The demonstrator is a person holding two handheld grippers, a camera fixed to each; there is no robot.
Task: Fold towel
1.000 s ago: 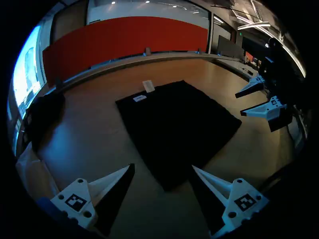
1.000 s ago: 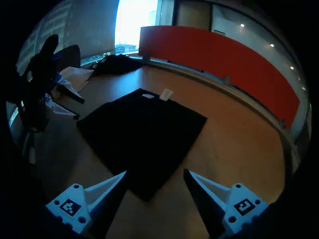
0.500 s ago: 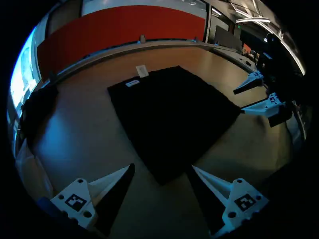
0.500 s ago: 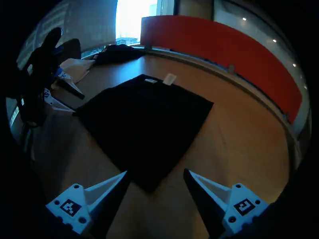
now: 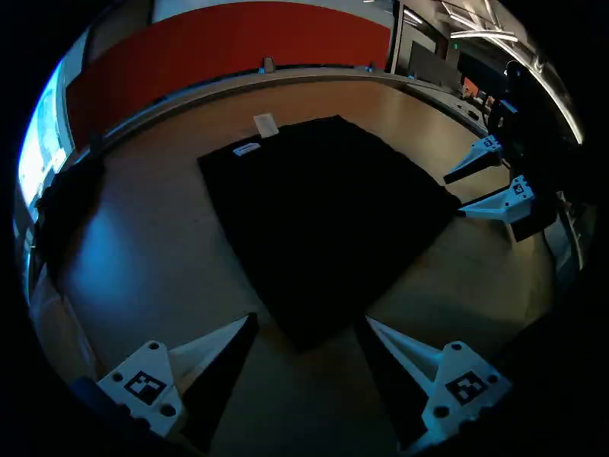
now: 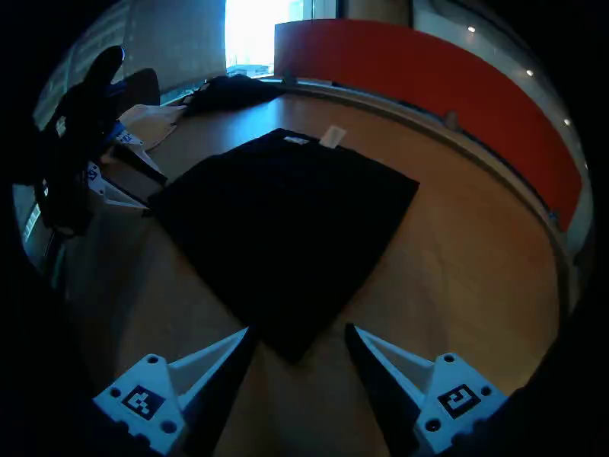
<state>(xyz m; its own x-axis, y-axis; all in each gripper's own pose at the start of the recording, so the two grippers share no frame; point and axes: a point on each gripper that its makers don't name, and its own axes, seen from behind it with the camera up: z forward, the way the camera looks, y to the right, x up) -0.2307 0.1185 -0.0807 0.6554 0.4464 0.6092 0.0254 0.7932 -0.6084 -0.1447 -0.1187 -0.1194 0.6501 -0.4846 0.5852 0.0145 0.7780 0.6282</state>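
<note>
Towel [image 5: 327,221] flat on table [image 5: 152,251], left gripper [image 5: 308,318] and right gripper [image 6: 298,328] jaws spread, ceiling strip light [image 5: 476,34] in left gripper view

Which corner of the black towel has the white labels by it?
The far corner, diagonally opposite the one at the right gripper; the labels lie there, and the other three corners have none.

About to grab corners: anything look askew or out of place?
Nothing stands out: the black towel lies flat on the table, a near corner ahead of the open left gripper and right gripper.
</note>
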